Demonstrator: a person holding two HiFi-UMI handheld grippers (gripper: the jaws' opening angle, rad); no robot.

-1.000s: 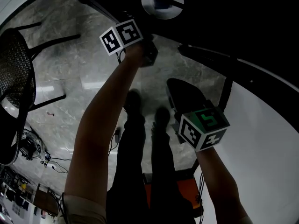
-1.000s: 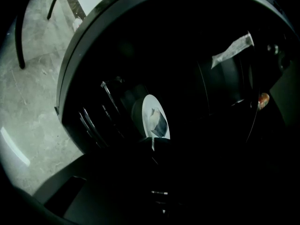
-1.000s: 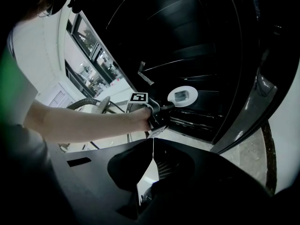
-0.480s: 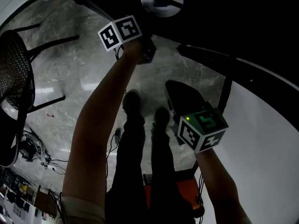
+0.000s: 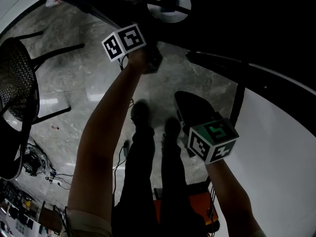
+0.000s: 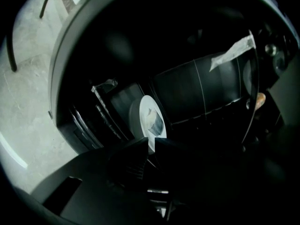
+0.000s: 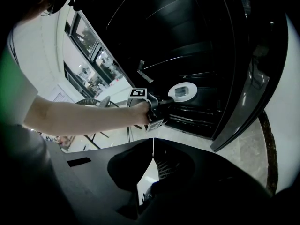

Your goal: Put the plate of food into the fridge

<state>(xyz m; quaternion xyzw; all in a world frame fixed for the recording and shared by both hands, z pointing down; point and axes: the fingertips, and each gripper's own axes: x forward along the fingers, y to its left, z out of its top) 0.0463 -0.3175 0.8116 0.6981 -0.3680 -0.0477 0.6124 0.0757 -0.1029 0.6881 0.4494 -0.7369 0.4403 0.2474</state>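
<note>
A white plate (image 6: 139,122) with a piece of food (image 6: 154,120) on it is pinched at its rim by my left gripper (image 6: 152,143), tilted on edge inside the dark open fridge (image 6: 206,88). In the head view that gripper (image 5: 163,19) reaches forward at arm's length and the plate (image 5: 180,14) shows at the top, in the fridge's opening. The right gripper view shows the plate (image 7: 183,91) just above a lower shelf, with the left gripper (image 7: 167,100) behind it. My right gripper (image 7: 152,142) hangs low and back, jaws shut, nothing between them; its marker cube (image 5: 212,139) sits at the lower right.
The open fridge door (image 7: 243,78) stands at the right. A black mesh chair (image 5: 15,83) is at the left on the marble floor (image 5: 79,78). The person's legs (image 5: 148,152) are below, cables (image 5: 34,159) lie at the lower left.
</note>
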